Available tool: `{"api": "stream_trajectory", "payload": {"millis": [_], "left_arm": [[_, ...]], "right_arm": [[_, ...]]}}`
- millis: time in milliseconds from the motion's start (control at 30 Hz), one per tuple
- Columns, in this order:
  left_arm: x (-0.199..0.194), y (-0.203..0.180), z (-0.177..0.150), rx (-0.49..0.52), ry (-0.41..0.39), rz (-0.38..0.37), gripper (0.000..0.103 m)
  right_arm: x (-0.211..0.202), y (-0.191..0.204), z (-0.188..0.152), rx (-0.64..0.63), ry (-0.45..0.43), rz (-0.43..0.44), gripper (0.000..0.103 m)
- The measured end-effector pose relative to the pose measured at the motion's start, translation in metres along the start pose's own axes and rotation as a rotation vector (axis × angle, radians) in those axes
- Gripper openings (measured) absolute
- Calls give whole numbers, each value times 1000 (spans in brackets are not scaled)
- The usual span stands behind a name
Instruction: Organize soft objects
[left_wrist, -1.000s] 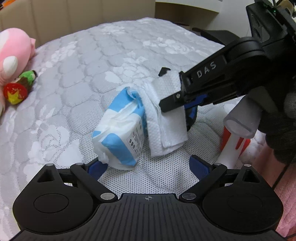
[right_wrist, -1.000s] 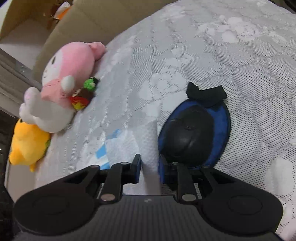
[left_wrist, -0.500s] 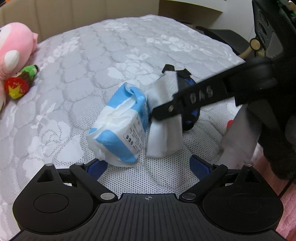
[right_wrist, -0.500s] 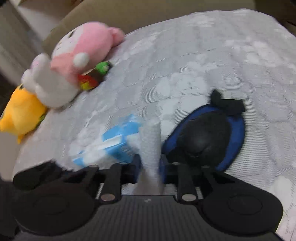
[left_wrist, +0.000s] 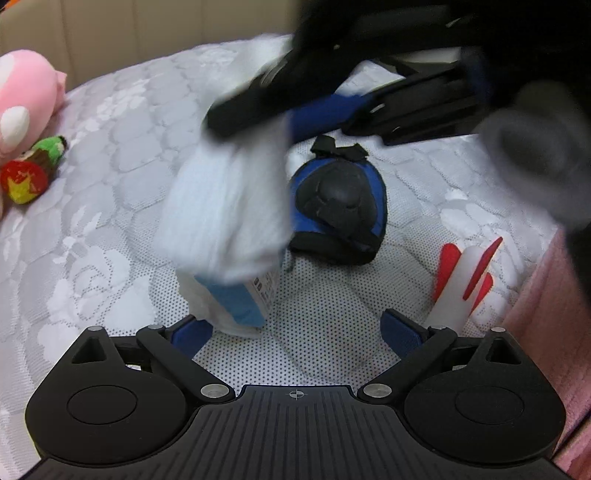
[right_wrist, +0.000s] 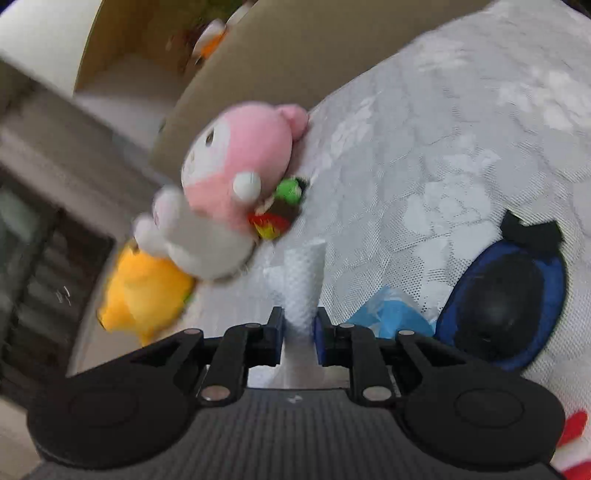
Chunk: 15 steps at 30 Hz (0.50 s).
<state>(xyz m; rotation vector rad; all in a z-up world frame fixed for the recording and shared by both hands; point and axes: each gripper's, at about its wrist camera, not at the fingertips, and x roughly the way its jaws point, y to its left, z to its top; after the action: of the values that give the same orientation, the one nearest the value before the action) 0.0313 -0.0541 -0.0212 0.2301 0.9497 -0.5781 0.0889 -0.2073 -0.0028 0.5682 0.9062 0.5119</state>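
Between the pads of my right hand-held gripper (right_wrist: 298, 334) hangs a clenched white cloth (right_wrist: 303, 280); I keep pressure firm, carrying it clear of the tissue pack (left_wrist: 236, 302) below, left hand-held gripper (left_wrist: 295, 332) spread empty.

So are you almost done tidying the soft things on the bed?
Not nearly. The pink plush and yellow plush lie together by the bed's edge, so that pile may be sorted. Right now the right hand-held gripper is pinching a white cloth in the air. The left hand-held gripper is open and empty. The blue tissue pack and blue-black pad lie loose on the mattress.
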Motion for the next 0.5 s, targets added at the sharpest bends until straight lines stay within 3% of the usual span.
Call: {"api": "stream_trajectory", "payload": {"millis": [167, 367, 500], "left_arm": [[0, 0, -1, 6, 1, -1, 100], [-9, 0, 2, 0, -56, -51, 100], [-18, -14, 0, 76, -89, -168, 100]], "right_arm": [[26, 10, -14, -182, 54, -192, 22], [7, 2, -11, -277, 33, -366, 23], [-17, -21, -7, -188, 8, -368, 23]]}}
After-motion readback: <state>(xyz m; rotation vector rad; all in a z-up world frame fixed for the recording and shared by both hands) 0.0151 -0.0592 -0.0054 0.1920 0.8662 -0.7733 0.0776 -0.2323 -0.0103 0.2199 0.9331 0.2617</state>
